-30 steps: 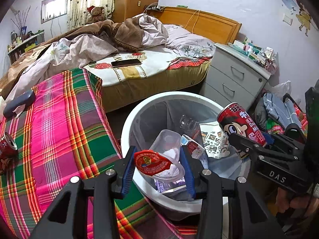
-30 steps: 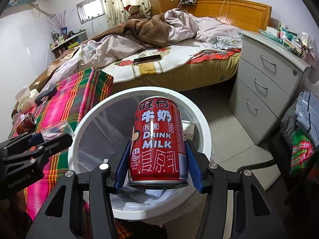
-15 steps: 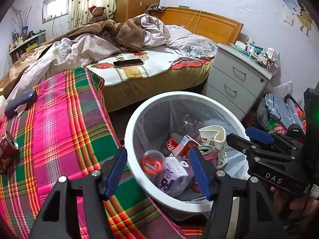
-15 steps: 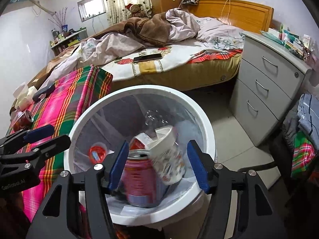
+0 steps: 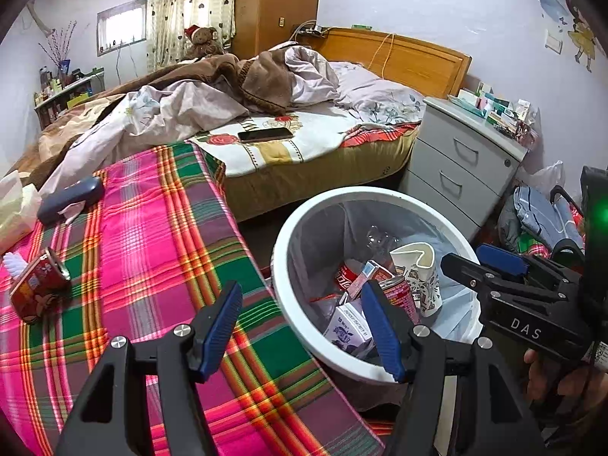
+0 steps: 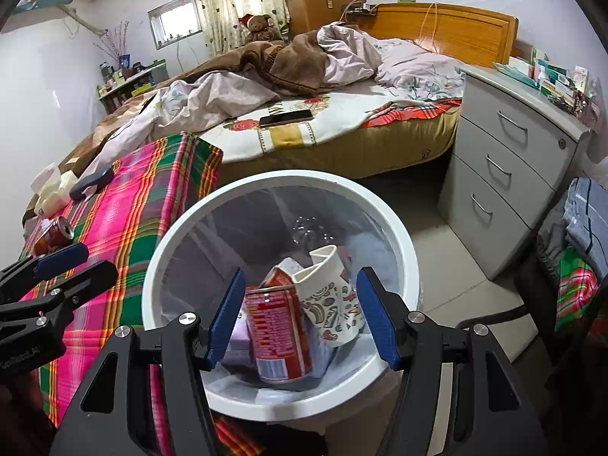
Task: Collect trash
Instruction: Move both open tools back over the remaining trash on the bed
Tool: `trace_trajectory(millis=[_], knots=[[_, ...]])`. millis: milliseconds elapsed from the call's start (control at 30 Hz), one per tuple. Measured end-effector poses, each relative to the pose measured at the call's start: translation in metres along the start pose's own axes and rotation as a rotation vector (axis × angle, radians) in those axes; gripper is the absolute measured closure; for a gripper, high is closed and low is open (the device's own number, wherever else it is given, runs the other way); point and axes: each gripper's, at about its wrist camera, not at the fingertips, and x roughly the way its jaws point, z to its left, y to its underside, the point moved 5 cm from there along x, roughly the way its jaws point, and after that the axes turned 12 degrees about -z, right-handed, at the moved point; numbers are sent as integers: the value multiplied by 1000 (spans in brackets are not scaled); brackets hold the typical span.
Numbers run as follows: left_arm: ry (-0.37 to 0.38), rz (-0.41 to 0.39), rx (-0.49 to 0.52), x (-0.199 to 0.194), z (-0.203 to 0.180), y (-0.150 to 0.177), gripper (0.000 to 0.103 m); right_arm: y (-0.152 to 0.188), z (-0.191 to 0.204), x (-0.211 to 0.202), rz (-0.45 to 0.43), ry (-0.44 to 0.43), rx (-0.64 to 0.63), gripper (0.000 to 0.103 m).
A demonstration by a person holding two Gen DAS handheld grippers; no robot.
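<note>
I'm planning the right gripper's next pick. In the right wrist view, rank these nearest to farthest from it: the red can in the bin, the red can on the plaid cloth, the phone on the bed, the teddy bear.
From the right gripper:
1. Red can in the bin, just below the open jaws.
2. Red can on the plaid cloth, far left.
3. Phone, on the bed ahead.
4. Teddy bear, by the curtain.

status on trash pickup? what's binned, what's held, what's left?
Done: the bin holds a red can, a paper cup and cartons. In hand: nothing. The left gripper and right gripper have just been opening and both stand open and empty. Left: a second can lies on the plaid cover, by what looks like tissue.
</note>
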Motion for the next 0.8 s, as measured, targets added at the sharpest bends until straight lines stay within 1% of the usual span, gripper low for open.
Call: trace_trajectory(millis=[300, 367, 467, 600, 800], knots=[[-46, -25, -6, -19, 19, 3, 36, -2, 15, -6, -16, -20, -7, 41], [-46, -31, -15, -23, 24, 3, 36, -2, 20, -7, -20, -30, -8, 41], [-72, -44, -14, -32, 34, 5, 36, -3, 27, -8, -27, -38, -11, 41], [-90, -53, -44, -43, 49, 7, 36, -4, 38, -9, -35, -56, -17, 41], [-140, -76, -63, -59, 70, 11, 36, -2, 58, -9, -39, -89, -33, 41]])
